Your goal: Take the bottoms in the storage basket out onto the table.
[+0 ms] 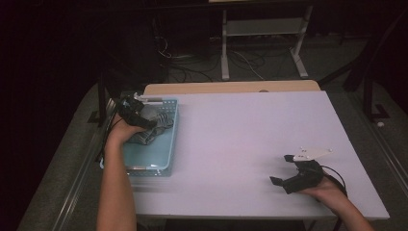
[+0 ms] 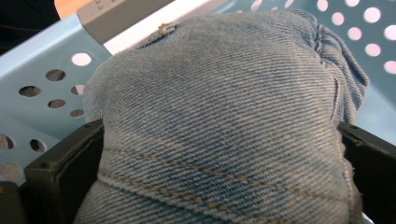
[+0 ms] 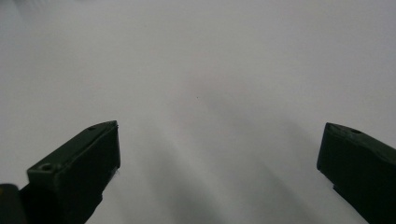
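A light blue perforated basket (image 1: 169,144) sits at the left edge of the white table (image 1: 240,130). Folded blue denim (image 1: 156,127) lies in its far half. My left gripper (image 1: 146,122) reaches down into the basket from the left. In the left gripper view, the denim (image 2: 224,93) bulges between the two black jaws, which stand wide apart and touch its sides; the left gripper (image 2: 219,158) is open around the cloth. My right gripper (image 1: 281,169) rests low over the table near the front right, open, with only bare table between its fingertips (image 3: 217,154).
The basket's wall (image 2: 42,60) with round holes rises close behind the denim. A wooden strip (image 1: 231,87) runs along the table's far edge. Beyond it are a metal stand (image 1: 262,29) and cables on the floor.
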### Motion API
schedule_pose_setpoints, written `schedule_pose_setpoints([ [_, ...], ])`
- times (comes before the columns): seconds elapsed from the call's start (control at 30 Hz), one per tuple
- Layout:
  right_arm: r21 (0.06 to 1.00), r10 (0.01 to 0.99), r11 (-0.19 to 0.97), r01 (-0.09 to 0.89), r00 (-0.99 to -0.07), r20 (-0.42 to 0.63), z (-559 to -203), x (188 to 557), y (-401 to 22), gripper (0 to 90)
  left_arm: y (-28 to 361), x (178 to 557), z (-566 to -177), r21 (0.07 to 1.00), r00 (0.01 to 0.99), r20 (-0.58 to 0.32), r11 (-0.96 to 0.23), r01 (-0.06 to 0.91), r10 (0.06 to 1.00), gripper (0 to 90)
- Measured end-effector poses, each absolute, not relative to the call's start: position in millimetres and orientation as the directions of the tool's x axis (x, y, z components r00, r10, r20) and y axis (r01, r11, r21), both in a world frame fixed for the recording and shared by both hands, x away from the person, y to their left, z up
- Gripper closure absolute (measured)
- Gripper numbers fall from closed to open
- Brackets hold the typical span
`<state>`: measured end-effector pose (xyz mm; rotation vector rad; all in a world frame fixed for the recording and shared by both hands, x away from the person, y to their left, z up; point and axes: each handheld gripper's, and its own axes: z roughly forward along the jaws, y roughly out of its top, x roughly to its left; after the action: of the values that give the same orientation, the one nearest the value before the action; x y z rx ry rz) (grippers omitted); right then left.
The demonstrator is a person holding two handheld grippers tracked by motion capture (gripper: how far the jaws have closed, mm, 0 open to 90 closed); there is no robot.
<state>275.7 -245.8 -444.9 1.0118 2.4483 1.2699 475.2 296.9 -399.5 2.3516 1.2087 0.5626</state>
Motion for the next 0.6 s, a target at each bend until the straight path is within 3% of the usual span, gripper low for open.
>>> schedule_pose_setpoints([
  [0.17, 0.783, 0.657, 0.395, 0.482, -0.743, 0.126, -445, 276, -246, 0.0, 295, 478, -402, 0.51, 0.51, 0.139, -0.503, 0.698, 0.849, 0.0],
  [0.33, 0.783, 0.655, 0.396, 0.48, -0.745, 0.125, -445, 276, -246, 0.0, 287, 481, -410, 0.449, 0.499, 0.206, -0.534, 0.716, 0.842, 0.0],
  [0.6, 0.781, 0.657, 0.397, 0.482, -0.744, 0.125, -445, 276, -246, 0.0, 290, 479, -409, 0.475, 0.518, 0.205, -0.548, 0.689, 0.83, 0.0],
])
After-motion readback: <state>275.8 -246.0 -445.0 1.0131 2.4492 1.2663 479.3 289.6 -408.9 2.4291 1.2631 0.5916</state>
